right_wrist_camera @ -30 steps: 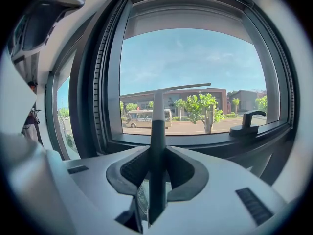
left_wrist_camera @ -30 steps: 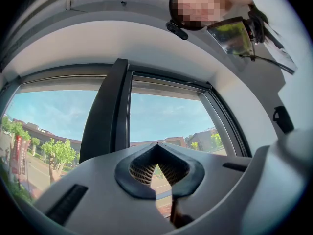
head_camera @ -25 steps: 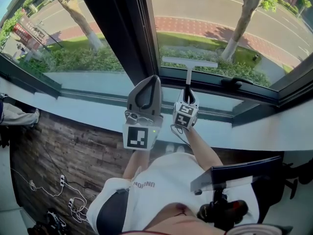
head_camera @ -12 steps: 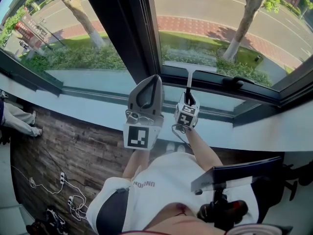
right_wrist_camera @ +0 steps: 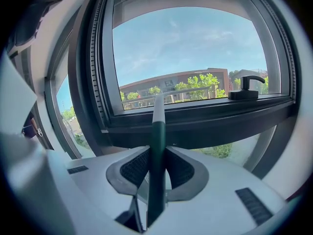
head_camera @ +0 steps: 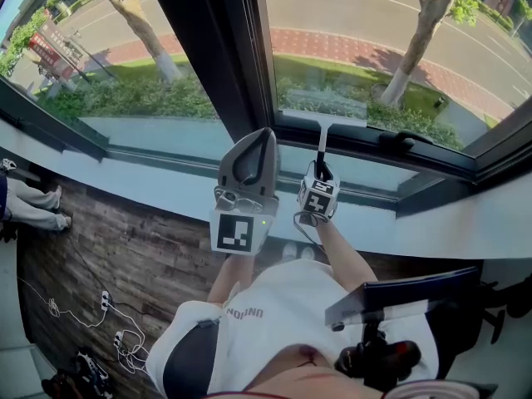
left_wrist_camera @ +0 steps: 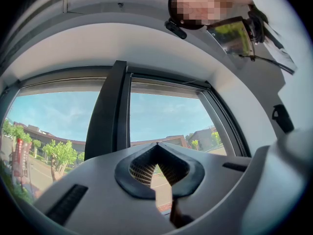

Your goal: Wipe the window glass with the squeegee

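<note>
The squeegee (head_camera: pixel 322 119) has a white blade and shaft and a dark green grip (right_wrist_camera: pixel 156 155). Its blade lies flat against the right window pane (head_camera: pixel 374 32), just above the lower black frame. My right gripper (head_camera: pixel 320 173) is below it, shut on the grip, and the handle runs straight up between the jaws (right_wrist_camera: pixel 157 153) toward the glass (right_wrist_camera: pixel 195 48). My left gripper (head_camera: pixel 252 140) is held up beside it to the left, in front of the black mullion. Its jaws (left_wrist_camera: pixel 157 150) are shut, tips together, with nothing between them.
A wide black mullion (head_camera: pixel 208 48) splits the two panes. A black window handle (head_camera: pixel 399 140) sits on the lower frame to the right of the squeegee (right_wrist_camera: pixel 244 93). A white sill (head_camera: pixel 125 181) runs below. Cables (head_camera: pixel 108 314) lie on the wooden floor, and another person's legs (head_camera: pixel 33 202) show at left.
The squeegee blade has slid down the right pane toward the lower frame, and the right gripper has come down slightly with it. The left gripper has stayed put.
</note>
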Demonstrator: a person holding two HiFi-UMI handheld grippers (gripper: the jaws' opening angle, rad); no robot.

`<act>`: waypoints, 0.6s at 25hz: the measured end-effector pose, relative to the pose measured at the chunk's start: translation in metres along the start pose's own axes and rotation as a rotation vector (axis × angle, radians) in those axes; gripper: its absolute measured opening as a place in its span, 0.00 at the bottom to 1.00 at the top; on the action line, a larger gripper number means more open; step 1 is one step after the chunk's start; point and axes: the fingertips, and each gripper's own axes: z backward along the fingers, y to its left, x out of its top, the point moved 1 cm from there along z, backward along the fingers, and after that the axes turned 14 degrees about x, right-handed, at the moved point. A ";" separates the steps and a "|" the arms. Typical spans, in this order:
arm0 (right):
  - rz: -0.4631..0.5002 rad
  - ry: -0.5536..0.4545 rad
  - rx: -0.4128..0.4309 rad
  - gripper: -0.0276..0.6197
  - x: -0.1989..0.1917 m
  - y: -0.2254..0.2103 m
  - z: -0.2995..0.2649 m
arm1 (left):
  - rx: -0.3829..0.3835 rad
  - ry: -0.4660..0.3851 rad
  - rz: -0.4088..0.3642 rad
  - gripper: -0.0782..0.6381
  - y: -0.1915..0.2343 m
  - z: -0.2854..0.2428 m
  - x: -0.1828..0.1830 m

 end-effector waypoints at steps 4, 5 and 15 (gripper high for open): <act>-0.007 0.018 0.017 0.20 0.000 0.000 -0.003 | 0.002 -0.001 0.001 0.10 0.000 -0.002 -0.001; -0.005 0.013 0.022 0.20 0.002 0.001 -0.002 | 0.002 -0.001 0.003 0.10 0.000 -0.002 -0.001; -0.001 -0.215 0.135 0.20 0.074 0.018 0.078 | 0.014 -0.010 0.018 0.10 -0.005 0.002 0.000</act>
